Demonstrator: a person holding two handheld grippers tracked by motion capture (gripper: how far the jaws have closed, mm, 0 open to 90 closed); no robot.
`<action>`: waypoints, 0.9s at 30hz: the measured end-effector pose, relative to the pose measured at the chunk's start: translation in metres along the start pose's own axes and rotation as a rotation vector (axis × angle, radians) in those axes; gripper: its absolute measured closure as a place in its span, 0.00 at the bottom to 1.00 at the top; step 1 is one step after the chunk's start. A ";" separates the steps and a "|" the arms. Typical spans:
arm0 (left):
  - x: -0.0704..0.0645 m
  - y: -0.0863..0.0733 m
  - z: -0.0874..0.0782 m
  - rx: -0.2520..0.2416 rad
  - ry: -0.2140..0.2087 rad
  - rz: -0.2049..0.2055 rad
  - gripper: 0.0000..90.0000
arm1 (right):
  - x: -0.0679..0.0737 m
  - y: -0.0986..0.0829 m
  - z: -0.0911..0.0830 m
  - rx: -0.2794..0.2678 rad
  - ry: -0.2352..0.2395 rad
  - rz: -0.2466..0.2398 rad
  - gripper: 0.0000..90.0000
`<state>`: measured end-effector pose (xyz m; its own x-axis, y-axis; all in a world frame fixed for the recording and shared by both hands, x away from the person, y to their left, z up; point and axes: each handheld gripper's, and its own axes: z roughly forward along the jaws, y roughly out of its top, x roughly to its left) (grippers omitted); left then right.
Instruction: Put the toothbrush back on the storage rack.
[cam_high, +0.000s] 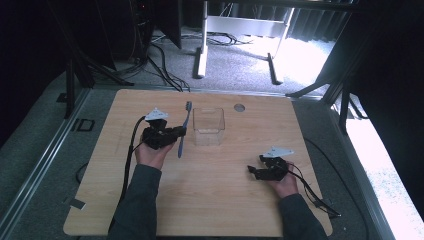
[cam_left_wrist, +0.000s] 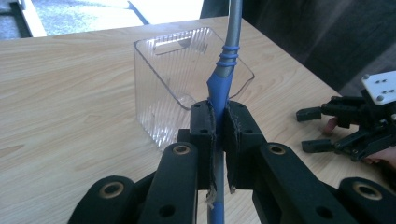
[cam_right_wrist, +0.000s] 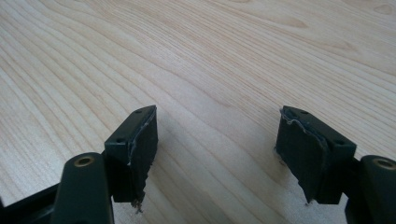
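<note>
At table left-centre, left gripper (cam_high: 176, 134) is clamped on the blue-and-grey plastic toothbrush (cam_high: 184, 131), jaws closed on the blue part of the handle; left gripper view shows the pads (cam_left_wrist: 204, 140) pinching it mid-shaft. Toothbrush long axis runs near-to-far across the light wood table (cam_high: 210, 200), bristle head at the far end, tail sticking out toward the person. Just right of it sits the clear ribbed plastic square bin (cam_high: 208, 126), upright, open top, apparently empty. Bin is just beside the brush, so likely a short move right plus tilting the handle down into the opening. Nothing stands between them. Right gripper (cam_high: 256, 169) sits well apart at right, near the front edge, jaws spread wide and holding nothing, resting just over bare wood. Left hand is the nearer by far. Small grey round grommet (cam_high: 239, 107) beyond the bin, out of the path.
</note>
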<state>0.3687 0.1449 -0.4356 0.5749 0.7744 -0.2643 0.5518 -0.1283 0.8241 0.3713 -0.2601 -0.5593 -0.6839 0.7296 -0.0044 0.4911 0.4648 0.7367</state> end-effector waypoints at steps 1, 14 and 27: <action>0.000 0.000 0.000 -0.006 -0.002 -0.007 0.92 | 0.000 0.000 0.000 0.000 0.000 0.000 0.32; 0.001 0.003 0.000 -0.050 -0.020 -0.035 0.92 | 0.000 0.000 0.000 0.000 0.000 0.000 0.32; -0.002 0.006 0.000 -0.117 -0.012 -0.027 0.92 | 0.000 0.000 0.000 -0.001 0.000 0.000 0.32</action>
<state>0.3704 0.1428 -0.4300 0.5683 0.7690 -0.2927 0.4930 -0.0335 0.8694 0.3713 -0.2600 -0.5594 -0.6836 0.7298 -0.0042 0.4910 0.4641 0.7373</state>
